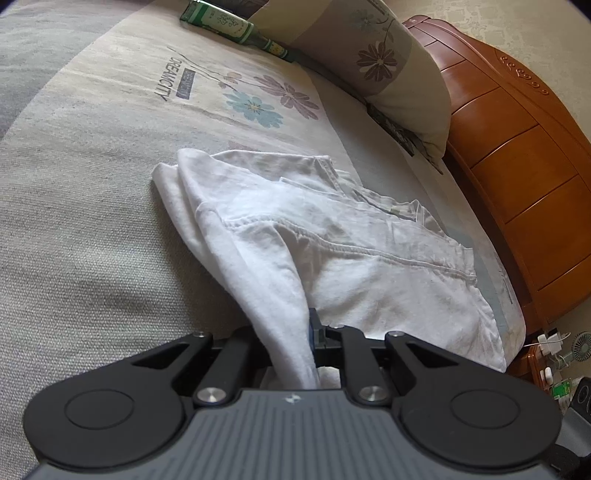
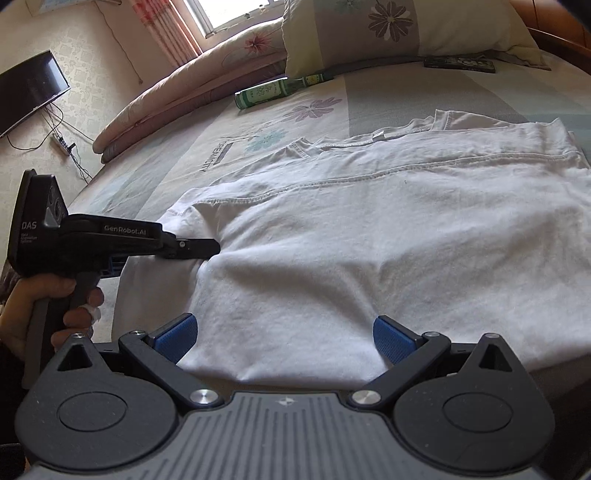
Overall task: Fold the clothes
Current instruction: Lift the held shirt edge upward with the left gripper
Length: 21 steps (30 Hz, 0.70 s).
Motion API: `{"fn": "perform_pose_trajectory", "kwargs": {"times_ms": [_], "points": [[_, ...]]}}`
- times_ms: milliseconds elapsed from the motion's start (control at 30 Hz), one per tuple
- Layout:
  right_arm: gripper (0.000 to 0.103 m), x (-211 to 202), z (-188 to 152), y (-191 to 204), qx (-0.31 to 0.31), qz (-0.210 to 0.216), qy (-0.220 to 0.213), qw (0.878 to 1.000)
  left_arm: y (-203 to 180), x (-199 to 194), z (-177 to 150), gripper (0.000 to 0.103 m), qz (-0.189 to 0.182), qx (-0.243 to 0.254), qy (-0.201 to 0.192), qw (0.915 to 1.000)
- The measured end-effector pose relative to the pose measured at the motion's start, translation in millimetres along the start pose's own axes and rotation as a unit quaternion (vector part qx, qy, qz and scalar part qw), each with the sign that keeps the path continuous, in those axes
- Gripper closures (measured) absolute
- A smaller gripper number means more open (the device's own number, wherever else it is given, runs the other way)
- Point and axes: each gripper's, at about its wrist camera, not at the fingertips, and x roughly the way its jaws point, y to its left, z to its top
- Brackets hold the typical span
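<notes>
A white T-shirt [image 2: 369, 229] lies partly folded on the bed, its collar toward the pillows. My left gripper [image 1: 312, 332] is shut on a pinched fold of the white T-shirt [image 1: 332, 236], and the cloth rises in a ridge into its jaws. In the right wrist view the same left gripper [image 2: 212, 249] comes in from the left, held by a hand [image 2: 55, 306], biting the shirt's left side. My right gripper [image 2: 284, 336] stands open over the shirt's near hem, its blue pads [image 2: 177, 334] wide apart, with only flat cloth between them.
A green bottle [image 2: 271, 90] lies on the flowered bedsheet [image 1: 92, 184] near the pillows [image 2: 399, 29]. A wooden headboard [image 1: 517, 155] runs along the right in the left wrist view. A rolled quilt [image 2: 177, 85] and a wall television [image 2: 29, 92] are at the left.
</notes>
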Motion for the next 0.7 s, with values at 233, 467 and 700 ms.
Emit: {"fn": "perform_pose_trajectory", "kwargs": {"times_ms": [233, 467, 700], "points": [[0.000, -29, 11, -11, -0.005, -0.019, -0.005, 1.000, -17, 0, 6, 0.092, 0.044, 0.005, 0.013, 0.9989], [0.000, -54, 13, -28, -0.089, -0.066, 0.025, 0.994, -45, -3, 15, 0.097, 0.096, 0.036, 0.021, 0.9945], [0.000, -79, 12, -45, -0.089, -0.050, 0.009, 0.995, -92, -19, 32, 0.097, 0.113, 0.078, 0.021, 0.9903]]}}
